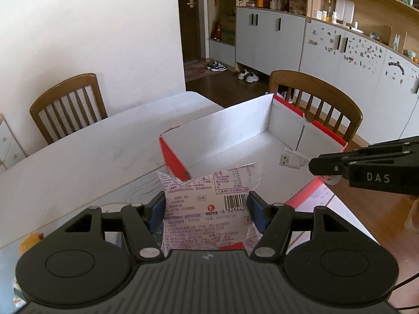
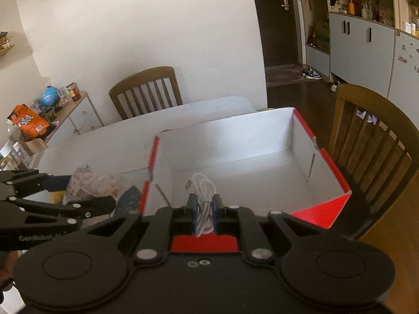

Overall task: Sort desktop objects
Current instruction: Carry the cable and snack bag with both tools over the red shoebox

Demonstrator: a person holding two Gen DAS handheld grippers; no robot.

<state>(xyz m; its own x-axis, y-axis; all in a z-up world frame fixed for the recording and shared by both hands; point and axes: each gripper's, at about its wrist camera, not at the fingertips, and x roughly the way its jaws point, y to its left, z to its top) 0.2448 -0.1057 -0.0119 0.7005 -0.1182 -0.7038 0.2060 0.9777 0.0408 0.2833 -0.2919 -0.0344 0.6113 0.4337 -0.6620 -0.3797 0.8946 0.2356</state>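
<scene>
My left gripper (image 1: 207, 204) is shut on a white and purple snack packet (image 1: 209, 209) with a barcode, held just over the near left corner of the red box (image 1: 172, 154) with a white inside. My right gripper (image 2: 205, 201) is shut on a coiled white USB cable (image 2: 201, 188) and holds it above the box's (image 2: 322, 209) near edge. In the left wrist view the right gripper (image 1: 314, 166) comes in from the right with the cable's plug (image 1: 290, 159) sticking out over the box. In the right wrist view the left gripper (image 2: 86, 191) and packet (image 2: 86, 180) sit at the left.
The box stands on a white table (image 1: 78, 157). Wooden chairs stand behind the table (image 1: 68, 107) and to the right of the box (image 1: 319, 96). A small yellow object (image 1: 31, 240) lies at the near left. A side cabinet (image 2: 78, 115) with snacks stands at far left.
</scene>
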